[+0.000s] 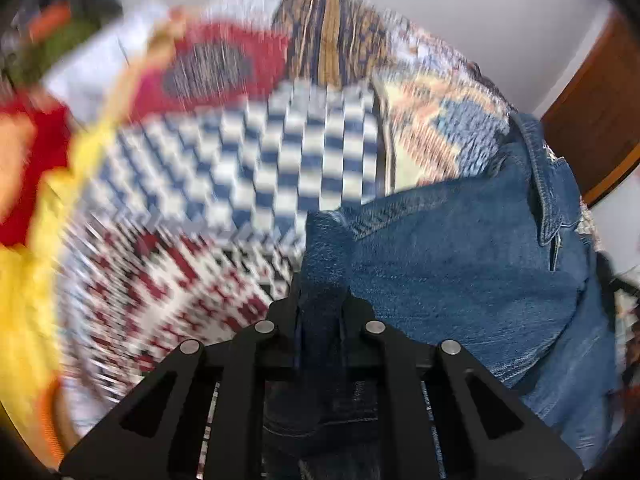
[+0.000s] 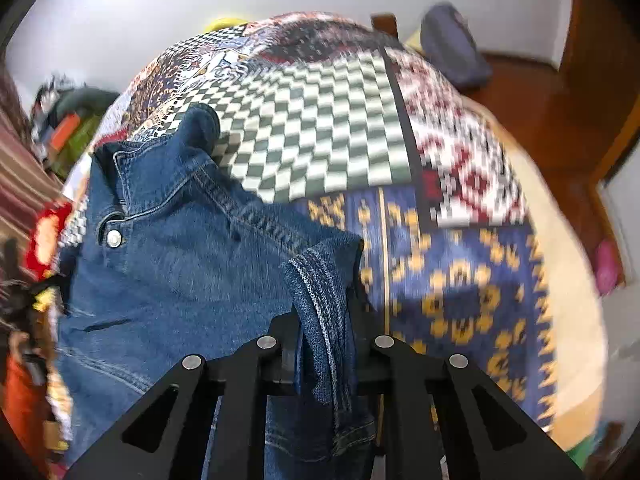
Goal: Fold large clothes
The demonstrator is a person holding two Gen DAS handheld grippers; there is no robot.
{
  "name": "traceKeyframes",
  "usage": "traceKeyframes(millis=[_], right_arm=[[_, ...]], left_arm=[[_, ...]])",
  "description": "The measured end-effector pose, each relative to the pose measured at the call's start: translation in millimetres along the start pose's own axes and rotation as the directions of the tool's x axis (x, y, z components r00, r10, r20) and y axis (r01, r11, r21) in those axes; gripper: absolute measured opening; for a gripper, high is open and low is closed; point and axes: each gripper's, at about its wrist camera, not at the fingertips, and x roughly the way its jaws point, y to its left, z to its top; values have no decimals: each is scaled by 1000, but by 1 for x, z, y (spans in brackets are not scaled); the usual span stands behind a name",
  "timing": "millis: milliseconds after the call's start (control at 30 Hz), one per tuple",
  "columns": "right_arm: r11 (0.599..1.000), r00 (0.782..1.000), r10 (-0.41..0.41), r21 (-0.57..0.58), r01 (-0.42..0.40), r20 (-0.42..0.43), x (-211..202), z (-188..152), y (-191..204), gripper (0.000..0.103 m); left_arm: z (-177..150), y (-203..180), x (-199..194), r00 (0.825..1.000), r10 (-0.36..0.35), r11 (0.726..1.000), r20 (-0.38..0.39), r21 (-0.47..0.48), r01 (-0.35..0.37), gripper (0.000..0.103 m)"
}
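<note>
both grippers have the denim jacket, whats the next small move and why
Probably carry both held edges across and lay them flat over the jacket's body. The left gripper and right gripper each pinch a fold of the denim jacket, lifted off the patterned bedspread, with its collar side still resting there.

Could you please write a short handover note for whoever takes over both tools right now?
Left tool: shut on a fold of the denim jacket.
Right tool: shut on a hemmed edge of the same denim jacket.
The jacket is lifted between both tools over the patchwork quilt; its collar and snap button show in the right wrist view.
Done: both grasps are secure.
Left: lay it flat, fold it, then release. No finished fold is visible yet; both views are motion-blurred.
</note>
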Motion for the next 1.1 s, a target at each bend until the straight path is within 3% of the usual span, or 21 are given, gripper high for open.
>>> traceKeyframes(millis=[133, 300, 467, 700, 800, 833, 867, 900, 933, 967, 1100], right_arm=[[997, 997, -42, -70, 46, 61, -10, 29, 27, 10], [984, 986, -85, -141, 105, 141, -12, 70, 68, 10], [973, 980, -153, -156, 172, 130, 24, 93, 88, 10], [945, 968, -241, -210, 251, 73, 71, 83, 77, 13], [930, 955, -287, -217, 297, 77, 74, 82, 72, 22], [926, 951, -301, -215, 310, 76, 76, 82, 68, 32], [918, 943, -325, -213, 334, 78, 76, 82, 65, 55], [906, 930, -357, -209, 368, 88, 75, 83, 62, 67], [888, 910, -402, -201, 414, 99, 75, 82, 58, 90], [880, 902, -419, -197, 431, 103, 74, 82, 53, 94], [918, 931, -354, -155, 364, 86, 58, 80, 40, 94]], left_arm=[[9, 2, -33, 994, 19, 1000, 104, -23, -17, 11], [22, 15, -52, 985, 94, 995, 146, -26, -91, 11], [22, 32, -31, 986, 147, 989, 78, -20, -146, 11], [15, 32, 16, 981, 193, 981, 3, 8, -193, 16], [11, 31, 29, 977, 215, 976, -4, 28, -215, 22], [9, 31, 31, 975, 223, 974, 0, 36, -223, 23], [8, 29, 31, 974, 227, 973, 3, 43, -227, 23], [7, 28, 32, 973, 232, 971, 6, 52, -232, 23], [7, 27, 32, 972, 235, 970, 5, 58, -235, 23], [7, 27, 32, 971, 237, 969, 3, 65, -237, 24], [9, 25, 24, 964, 266, 960, 21, 83, -266, 30]])
